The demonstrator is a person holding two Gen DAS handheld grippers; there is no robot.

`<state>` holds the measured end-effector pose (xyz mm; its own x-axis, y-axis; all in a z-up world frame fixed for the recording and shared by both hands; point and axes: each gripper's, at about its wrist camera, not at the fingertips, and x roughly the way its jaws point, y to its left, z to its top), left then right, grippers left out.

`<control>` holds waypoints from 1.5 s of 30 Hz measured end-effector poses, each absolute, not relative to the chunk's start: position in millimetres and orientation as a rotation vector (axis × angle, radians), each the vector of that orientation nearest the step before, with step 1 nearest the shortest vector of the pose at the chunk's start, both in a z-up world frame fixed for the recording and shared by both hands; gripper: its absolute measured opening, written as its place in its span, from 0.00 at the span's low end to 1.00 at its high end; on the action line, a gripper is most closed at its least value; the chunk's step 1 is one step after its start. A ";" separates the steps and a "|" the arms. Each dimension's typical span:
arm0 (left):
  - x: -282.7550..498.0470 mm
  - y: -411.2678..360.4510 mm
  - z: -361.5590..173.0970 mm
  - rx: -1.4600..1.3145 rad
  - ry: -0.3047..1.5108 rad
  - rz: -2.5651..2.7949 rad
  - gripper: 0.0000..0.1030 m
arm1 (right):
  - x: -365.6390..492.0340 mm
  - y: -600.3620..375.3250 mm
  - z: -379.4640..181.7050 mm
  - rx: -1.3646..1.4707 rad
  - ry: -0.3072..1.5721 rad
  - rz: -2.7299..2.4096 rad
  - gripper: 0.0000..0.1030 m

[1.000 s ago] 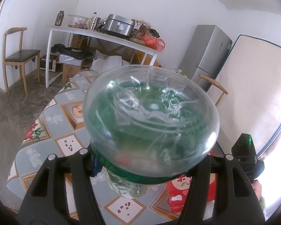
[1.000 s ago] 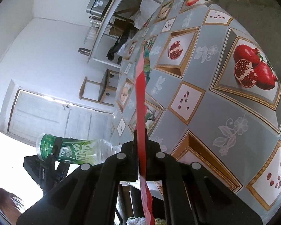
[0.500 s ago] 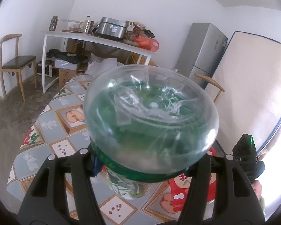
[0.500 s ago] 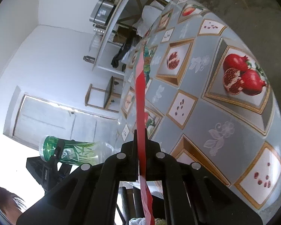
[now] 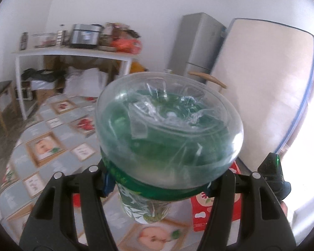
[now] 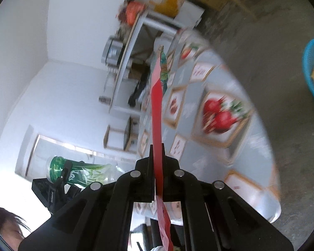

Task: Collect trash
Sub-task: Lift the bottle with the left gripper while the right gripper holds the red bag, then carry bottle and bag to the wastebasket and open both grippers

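Carrying is our step: left gripper [image 5: 157, 179] clamps the plastic bottle [image 5: 169, 133], right gripper [image 6: 157, 156] pinches the red wrapper [image 6: 156, 96]. Next, both reach the blue basket [image 6: 310, 71] (far right ahead) and let go.

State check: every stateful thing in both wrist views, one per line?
left gripper: shut on the plastic bottle
plastic bottle: clear with green label, held off the table, base toward the camera
right gripper: shut on the red wrapper
red wrapper: flat, seen edge-on, pinched between the jaws
blue basket: on the floor, holds items
dining table: covered by a fruit-print cloth
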<state>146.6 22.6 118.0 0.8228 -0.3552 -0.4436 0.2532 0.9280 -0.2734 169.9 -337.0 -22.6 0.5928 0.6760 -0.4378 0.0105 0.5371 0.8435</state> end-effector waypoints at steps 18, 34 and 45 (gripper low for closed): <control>281.4 -248.2 52.9 -0.115 0.895 -0.814 0.57 | 79.3 -565.2 -65.2 1.071 0.640 -0.158 0.03; 376.0 -423.7 -106.9 0.106 1.262 -0.765 0.61 | 198.2 -636.8 -182.8 1.077 0.819 -0.237 0.06; 372.1 -403.9 -90.0 -0.013 1.220 -0.827 0.77 | 228.5 -681.4 -264.9 0.892 1.041 -0.518 0.61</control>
